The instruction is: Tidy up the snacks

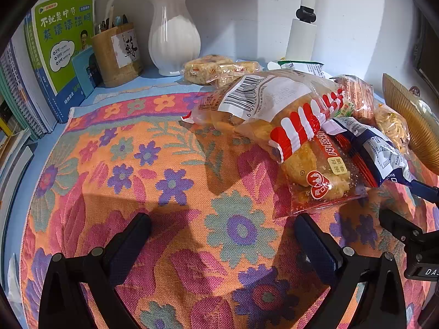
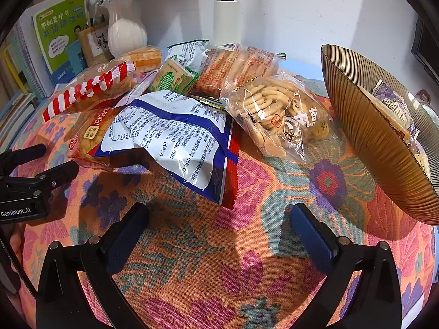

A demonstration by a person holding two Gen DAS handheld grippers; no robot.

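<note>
A heap of snack packets lies on a floral cloth (image 1: 164, 181). In the left wrist view a red-and-white striped bag (image 1: 274, 109) tops the heap, above a clear packet of golden pastry (image 1: 318, 175) and a blue-white bag (image 1: 378, 148). My left gripper (image 1: 222, 235) is open and empty, just in front of the pastry packet. In the right wrist view the blue-white bag (image 2: 175, 137) lies closest, with a clear bag of small biscuits (image 2: 279, 112) to its right. My right gripper (image 2: 219, 227) is open and empty before them. A ribbed golden bowl (image 2: 365, 134) at right holds a packet (image 2: 392, 104).
A white vase (image 1: 172, 38), a wooden pen holder (image 1: 118, 54) and upright books (image 1: 57, 52) stand at the back left. A white cylinder (image 2: 226, 19) stands at the back wall. More packets (image 1: 211, 68) lie near the vase. The left gripper also shows at the right wrist view's left edge (image 2: 30, 181).
</note>
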